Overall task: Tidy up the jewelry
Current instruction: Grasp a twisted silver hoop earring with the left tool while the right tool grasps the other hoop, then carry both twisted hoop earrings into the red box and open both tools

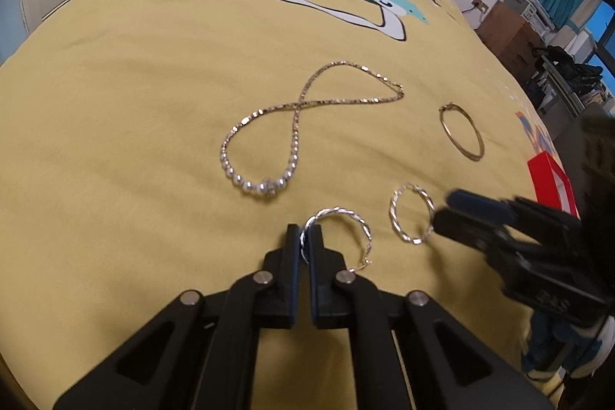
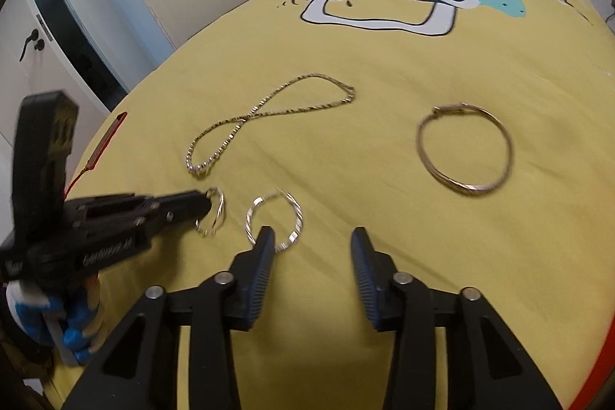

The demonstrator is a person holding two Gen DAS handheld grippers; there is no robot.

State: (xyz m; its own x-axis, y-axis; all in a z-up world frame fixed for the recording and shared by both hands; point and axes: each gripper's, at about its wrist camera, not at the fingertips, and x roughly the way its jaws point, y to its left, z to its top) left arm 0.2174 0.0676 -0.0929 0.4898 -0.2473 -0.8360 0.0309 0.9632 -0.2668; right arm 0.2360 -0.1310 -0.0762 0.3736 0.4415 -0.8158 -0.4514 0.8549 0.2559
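My left gripper [image 1: 305,237] is shut on a silver twisted hoop earring [image 1: 351,218] on the yellow bedspread; it also shows in the right wrist view [image 2: 217,206], at the left gripper's tip [image 2: 205,204]. A second silver hoop earring [image 1: 409,214] lies just right of it, and in the right wrist view [image 2: 275,219] it sits by my left finger. My right gripper [image 2: 312,243] is open and empty, and in the left wrist view [image 1: 446,208] it sits beside that second hoop. A silver necklace [image 1: 307,125] lies in a figure eight farther out. A gold bangle [image 2: 467,150] lies to the right.
The bedspread [image 1: 134,83] has a colourful printed picture at the far end. A red box [image 1: 551,179] sits near the bed's right edge. A thin red item [image 2: 111,137] lies at the left edge. A wooden headboard, white wardrobe doors and a cluttered desk surround the bed.
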